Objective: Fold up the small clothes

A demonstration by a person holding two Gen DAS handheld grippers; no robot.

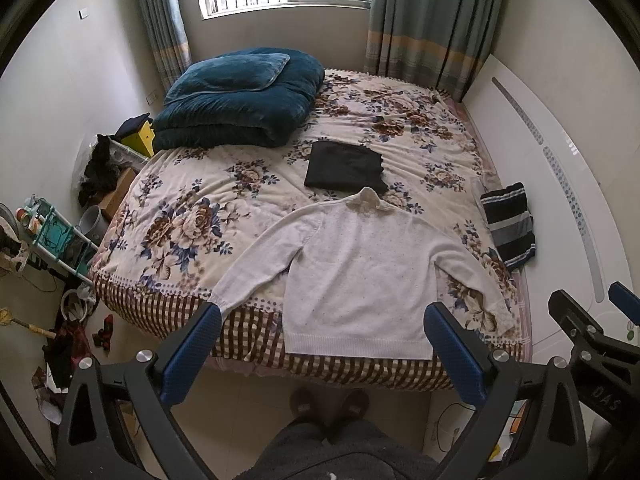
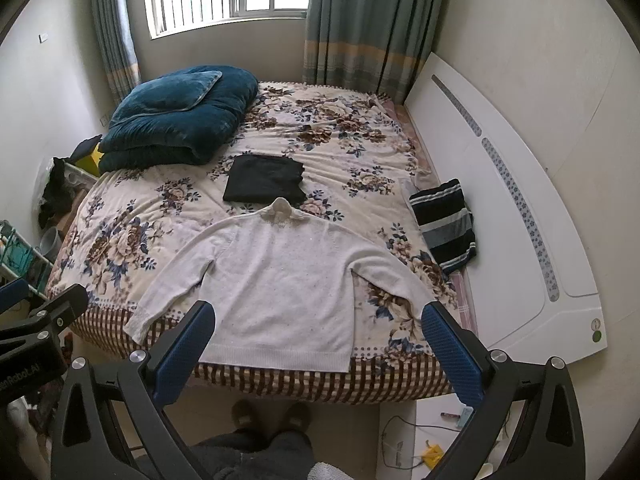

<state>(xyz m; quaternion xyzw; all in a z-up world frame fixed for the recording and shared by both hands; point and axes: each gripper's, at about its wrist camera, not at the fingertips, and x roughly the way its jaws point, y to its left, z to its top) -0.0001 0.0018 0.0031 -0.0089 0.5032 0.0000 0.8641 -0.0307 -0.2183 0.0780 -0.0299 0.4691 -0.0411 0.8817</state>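
A white long-sleeved sweater [image 1: 360, 272] [image 2: 280, 280] lies flat on the floral bed, collar away from me, sleeves spread, hem at the near edge. A folded black garment [image 1: 346, 170] [image 2: 264, 180] lies beyond its collar. A black-and-white striped garment [image 1: 510, 224] [image 2: 446, 224] lies at the bed's right side. My left gripper [image 1: 324, 346] is open and empty, held above the floor before the hem. My right gripper [image 2: 318, 344] is open and empty, likewise short of the hem. The right gripper shows at the left wrist view's right edge [image 1: 592, 320].
A folded teal quilt with a pillow [image 1: 240, 100] [image 2: 180, 116] sits at the bed's far left. A white headboard [image 1: 560, 200] [image 2: 520, 220] runs along the right. Clutter and a shelf rack [image 1: 48, 236] stand on the floor at left. The person's slippered feet [image 1: 328, 404] are below.
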